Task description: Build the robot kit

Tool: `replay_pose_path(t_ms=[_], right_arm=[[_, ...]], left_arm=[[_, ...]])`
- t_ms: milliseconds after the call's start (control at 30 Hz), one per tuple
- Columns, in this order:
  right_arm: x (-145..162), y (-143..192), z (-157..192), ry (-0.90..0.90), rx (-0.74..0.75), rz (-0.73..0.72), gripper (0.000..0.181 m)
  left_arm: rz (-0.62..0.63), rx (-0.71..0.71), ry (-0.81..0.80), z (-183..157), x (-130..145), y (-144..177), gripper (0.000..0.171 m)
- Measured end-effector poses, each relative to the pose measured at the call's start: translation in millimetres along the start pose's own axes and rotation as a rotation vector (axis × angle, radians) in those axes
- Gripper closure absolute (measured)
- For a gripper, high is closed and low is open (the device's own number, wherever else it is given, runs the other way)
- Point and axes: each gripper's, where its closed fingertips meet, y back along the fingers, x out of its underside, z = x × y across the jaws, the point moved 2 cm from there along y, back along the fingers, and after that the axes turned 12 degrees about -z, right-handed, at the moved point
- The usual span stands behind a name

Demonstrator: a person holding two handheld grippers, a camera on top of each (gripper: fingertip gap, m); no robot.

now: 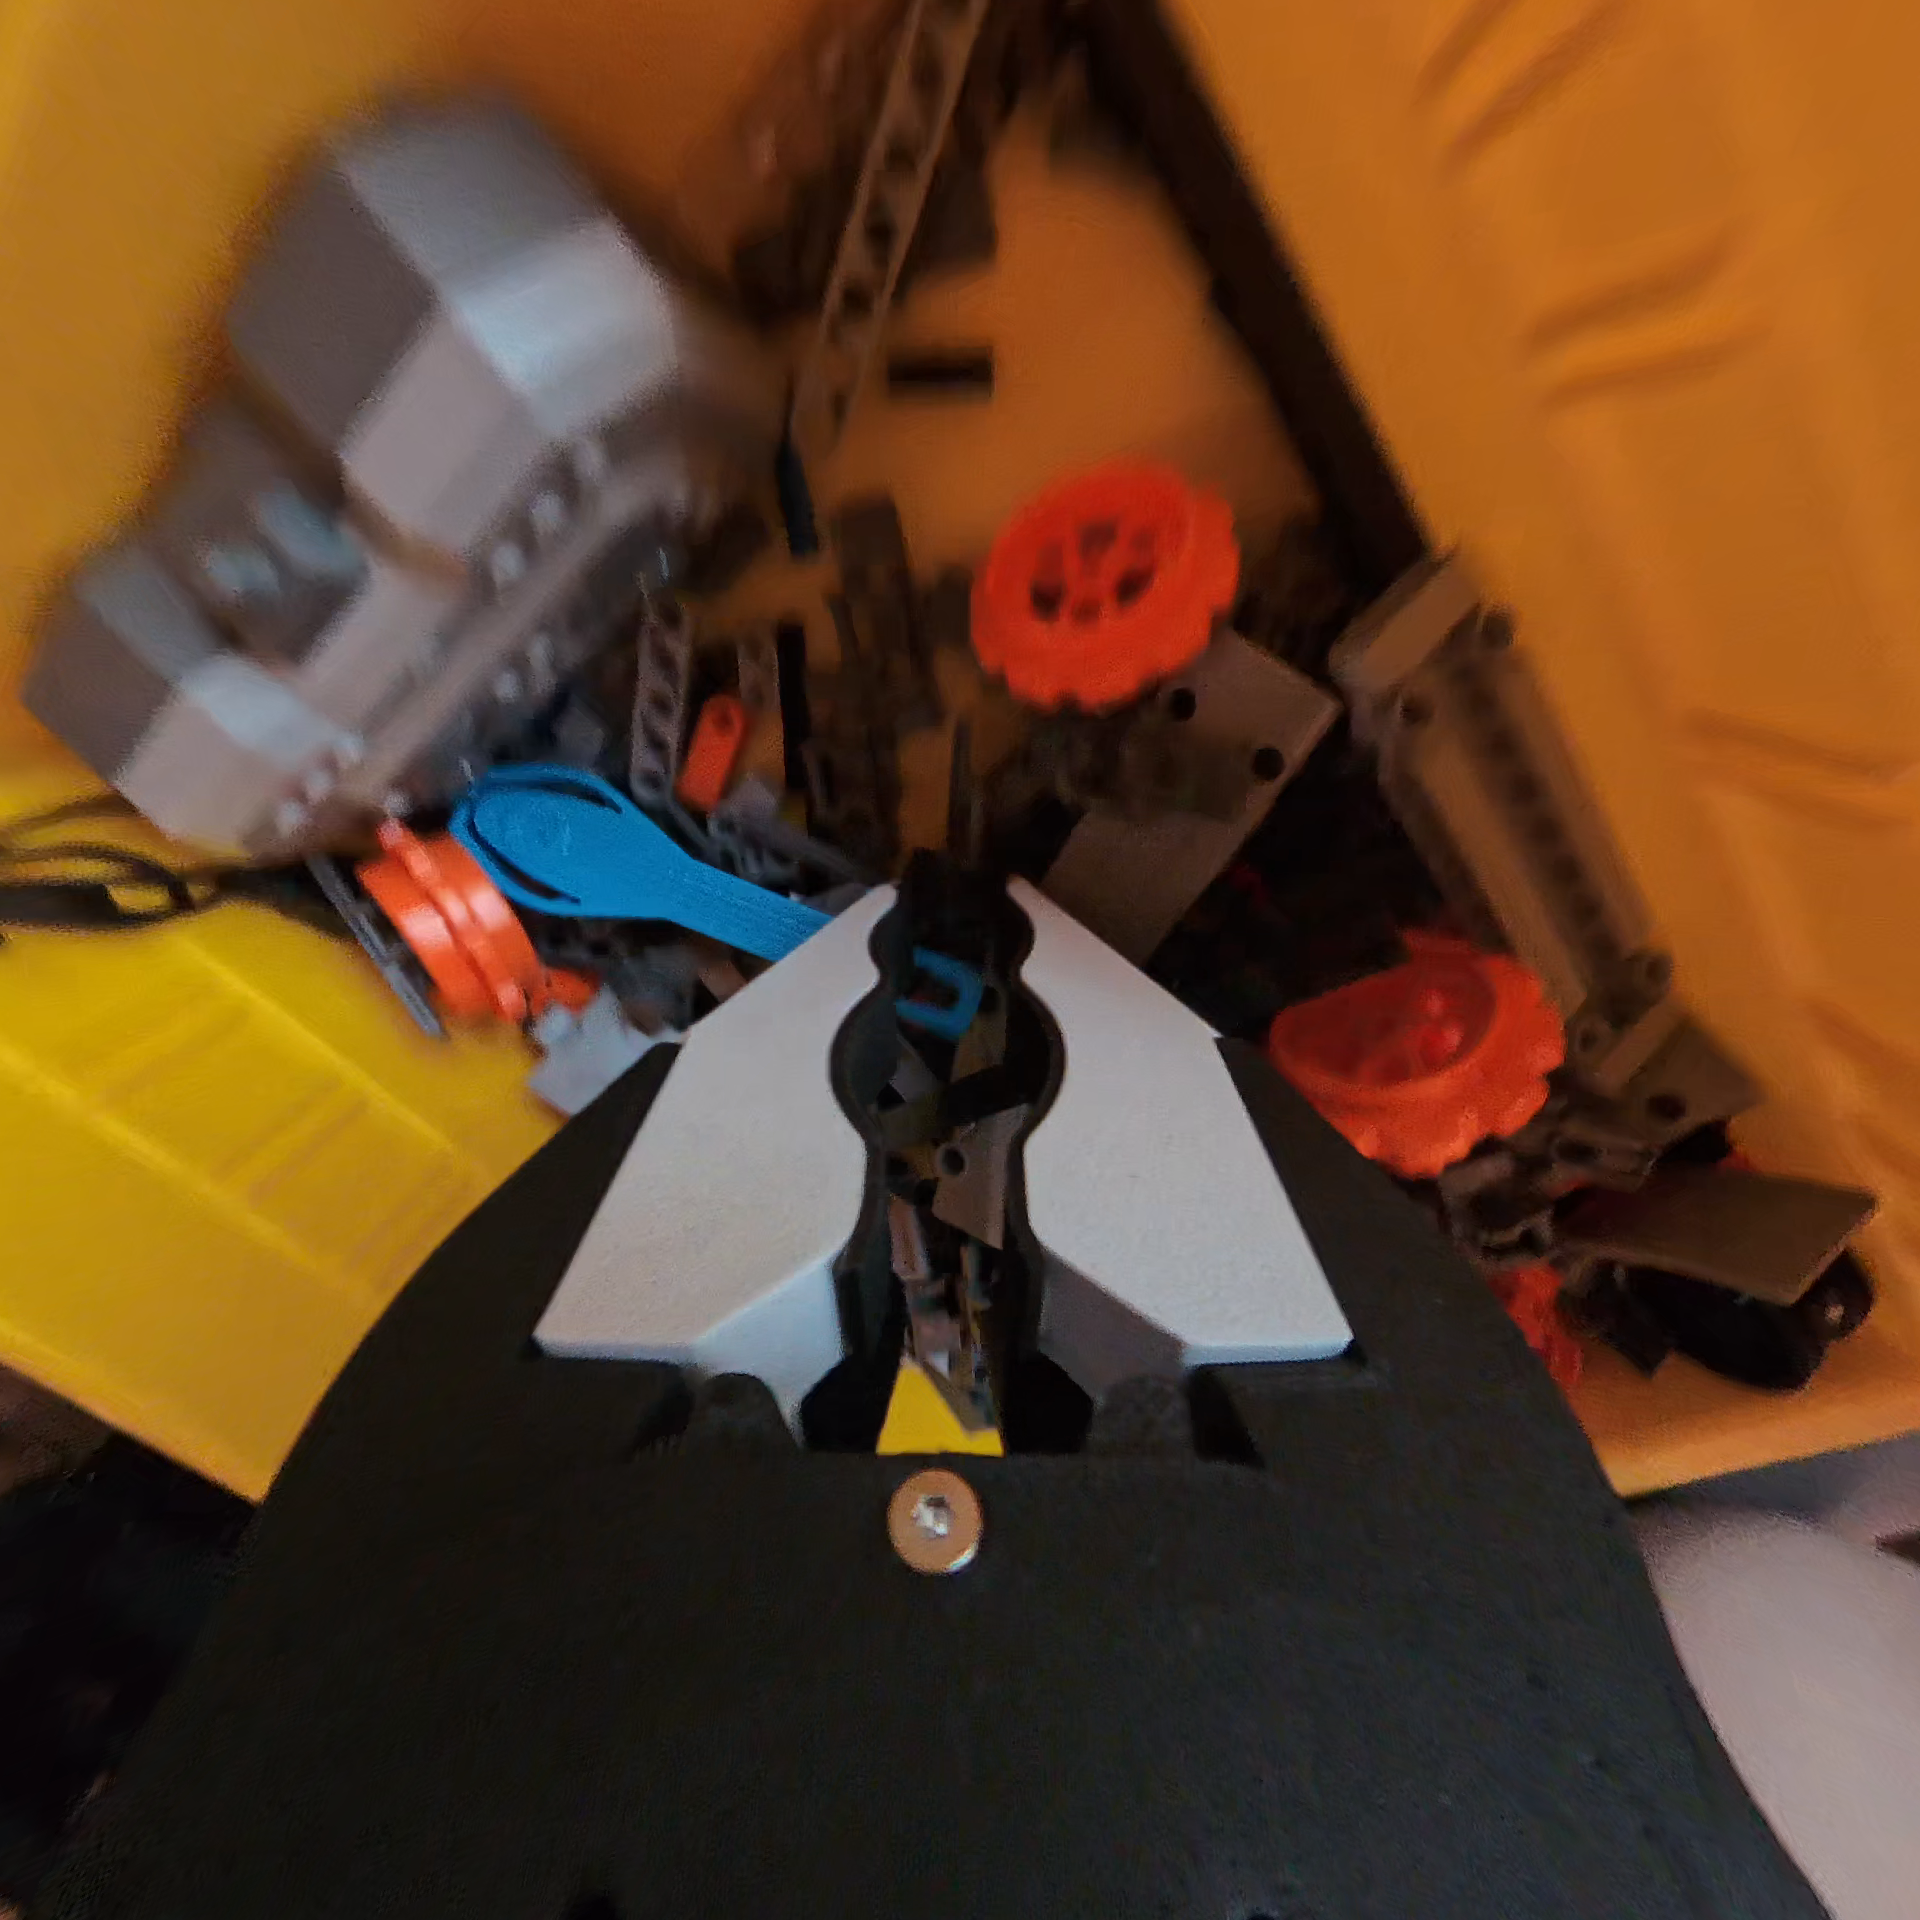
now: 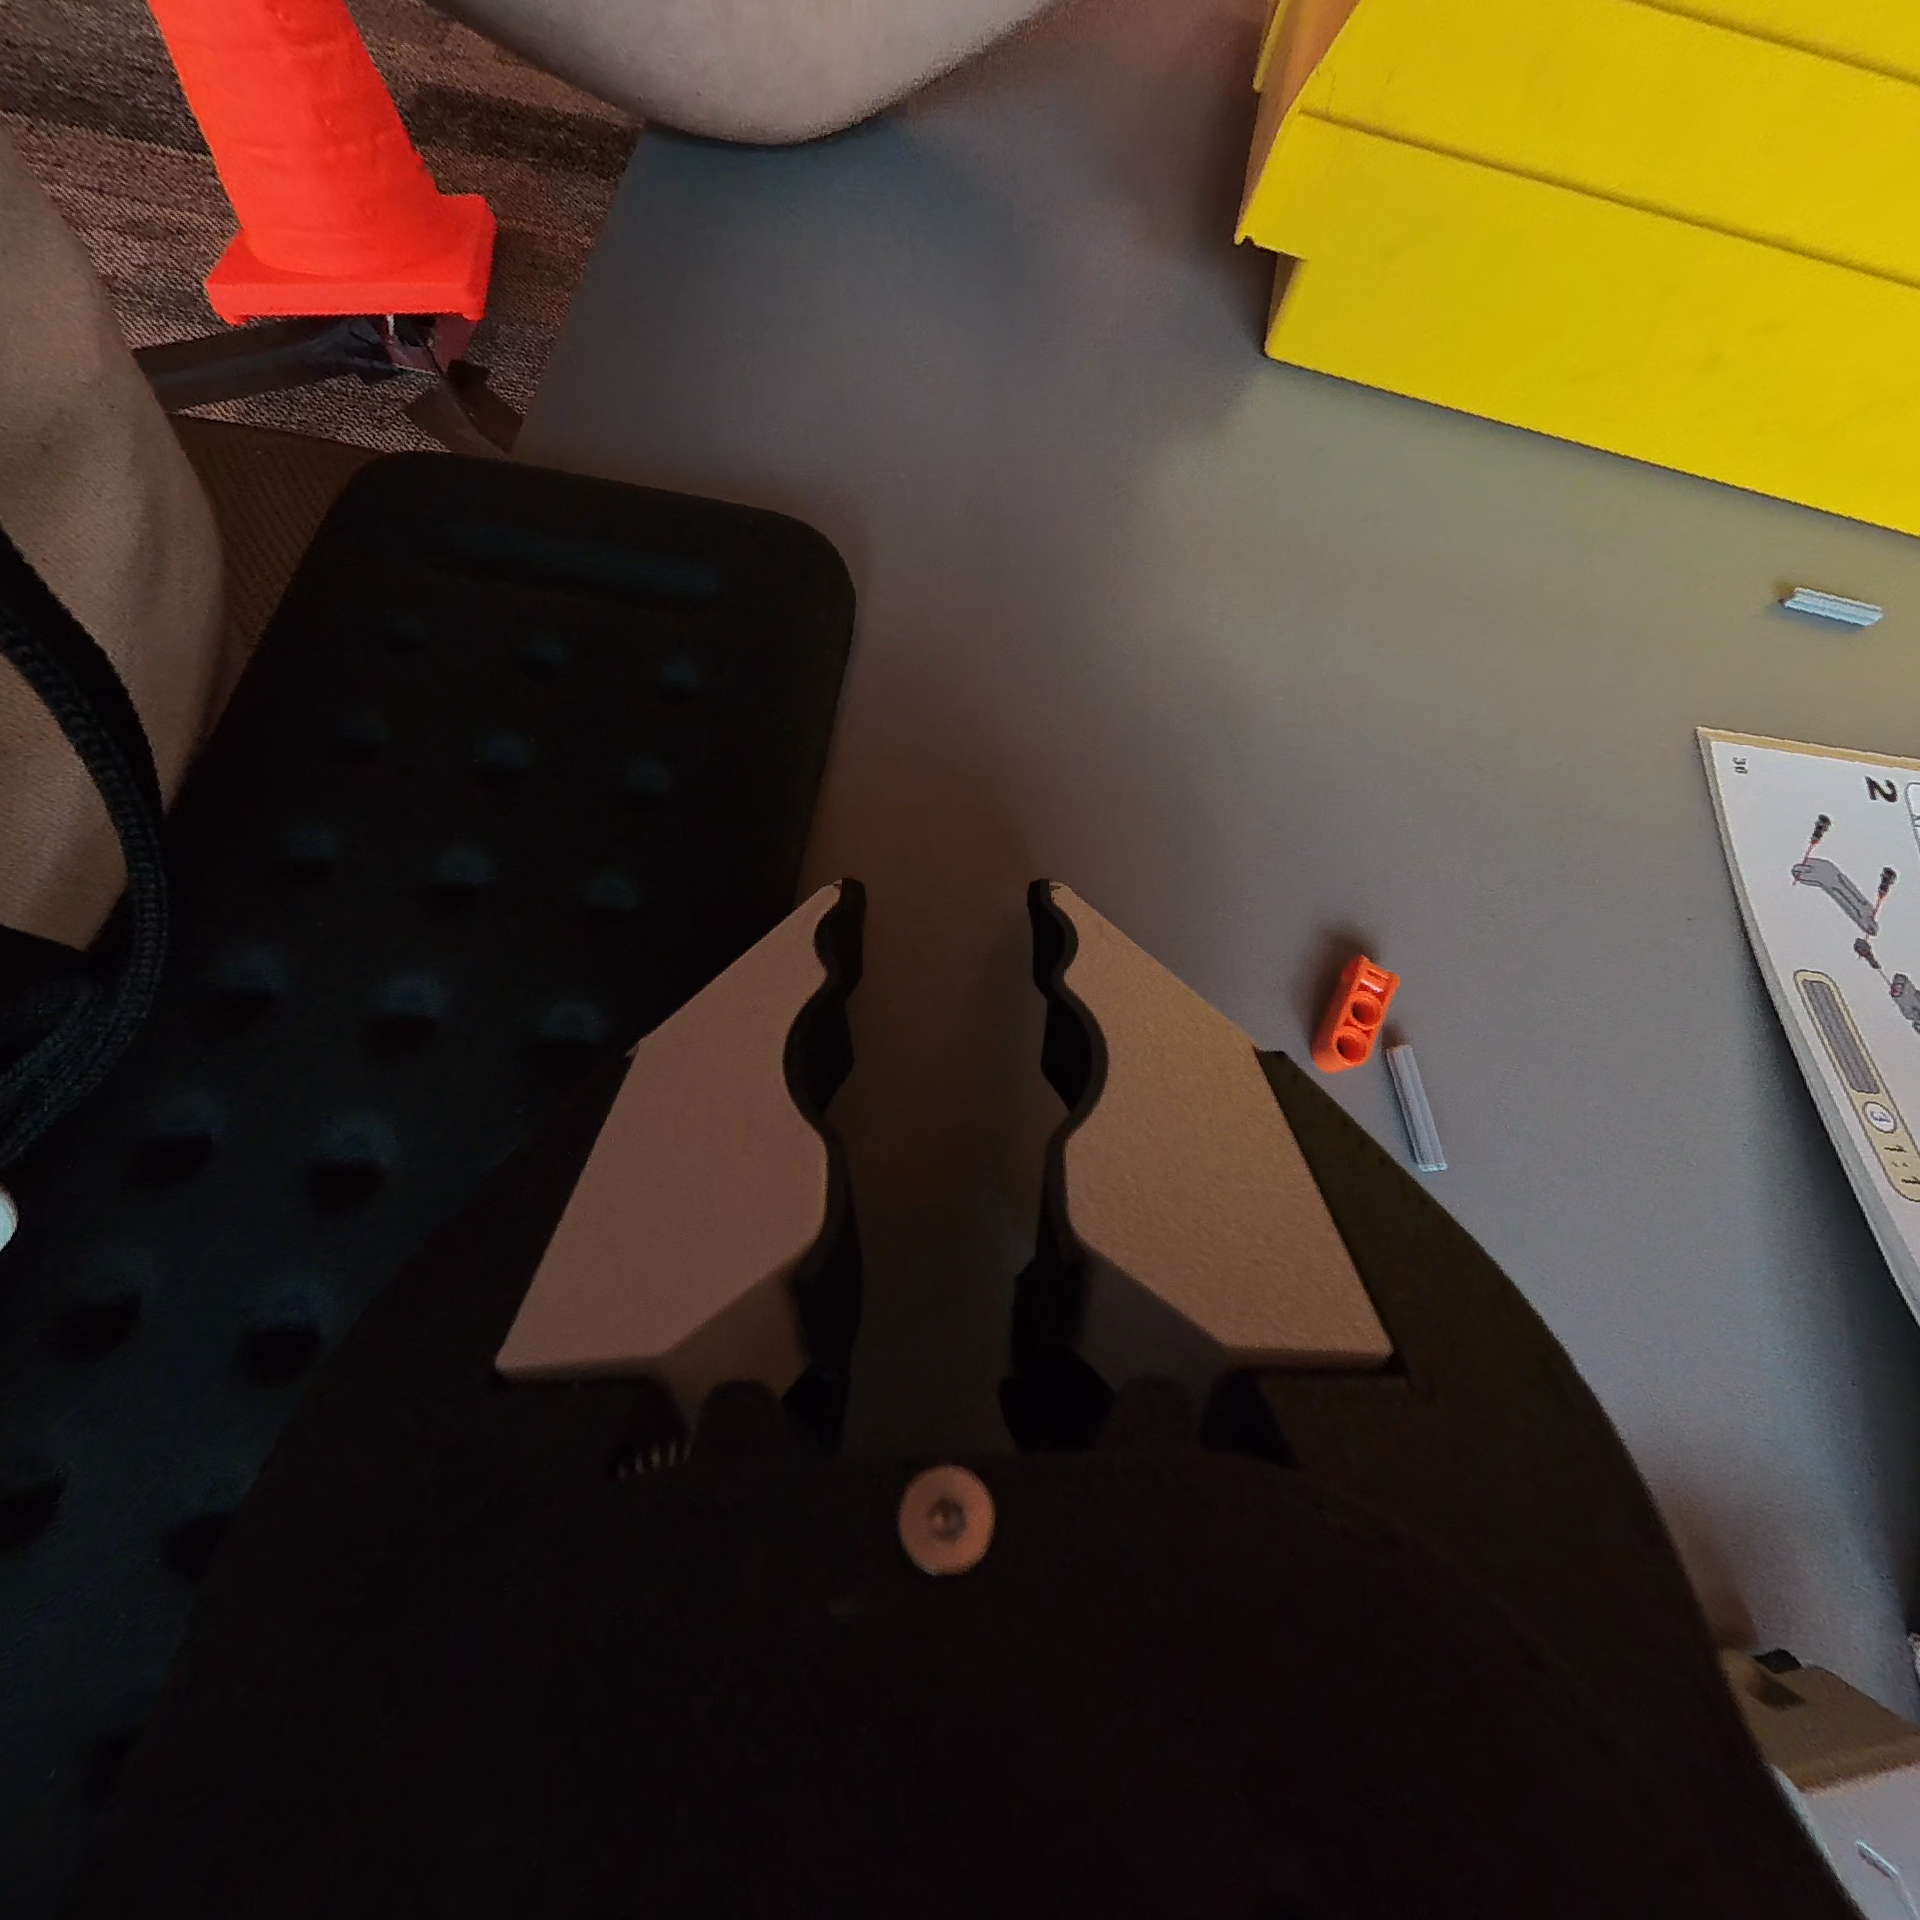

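Inside the yellow box (image 1: 1621,436), the left gripper (image 1: 951,940) points down into a heap of dark grey building beams and pins, its 2 white fingers (image 1: 748,1122) drawn nearly together on the handle end of a blue flat tool (image 1: 582,847). The tool's rounded head lies to the left of the gripper tips, and its forked end shows between the jaws. Just left of the tool's head sits an orange ring-shaped hub (image 1: 447,935), partly under a large grey block unit (image 1: 343,499) that is blurred. Above and right of the tool rests an orange toothed wheel (image 1: 1107,582); a 2nd orange wheel (image 1: 1418,1049) lies to the right of the gripper, beside a long grey perforated beam (image 1: 1496,790) leaning along the box wall.

In the right wrist view, the right gripper (image 2: 945,904) hovers over a grey desk (image 2: 935,499) with its fingers apart and nothing between them. To its right on the desk lie a small orange 2-hole connector (image 2: 1354,1013) and, just beside that, a pale grey axle (image 2: 1415,1107). Farther right is an instruction booklet (image 2: 1808,987), and above it another pale axle (image 2: 1837,608). Yellow trays (image 2: 1579,281) sit at the upper right. Left of the gripper lies a black perforated panel (image 2: 447,831), with an orange cone (image 2: 322,166) on the carpet beyond.
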Motion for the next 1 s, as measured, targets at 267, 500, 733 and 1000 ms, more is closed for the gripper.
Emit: replay_pose_path(t_ms=[267,500,733,1000], right_arm=[[0.0,-0.1,-0.1,-0.002,0.000,0.000,0.149],[0.1,-0.1,-0.1,-0.003,-0.001,0.000,0.149],[0.0,-0.2,-0.1,-0.002,0.000,0.000,0.149],[0.2,-0.1,-0.4,-0.005,-0.001,0.000,0.148]], left_arm=[[0.184,0.071,0.126,-8.4,51.4,15.4,0.171],[0.270,0.183,0.261,-26.6,73.9,28.1,0.168],[0.162,0.016,0.244,-3.4,58.1,48.0,0.159],[-0.099,-0.005,-0.150,-11.7,-12.7,27.9,0.156]])
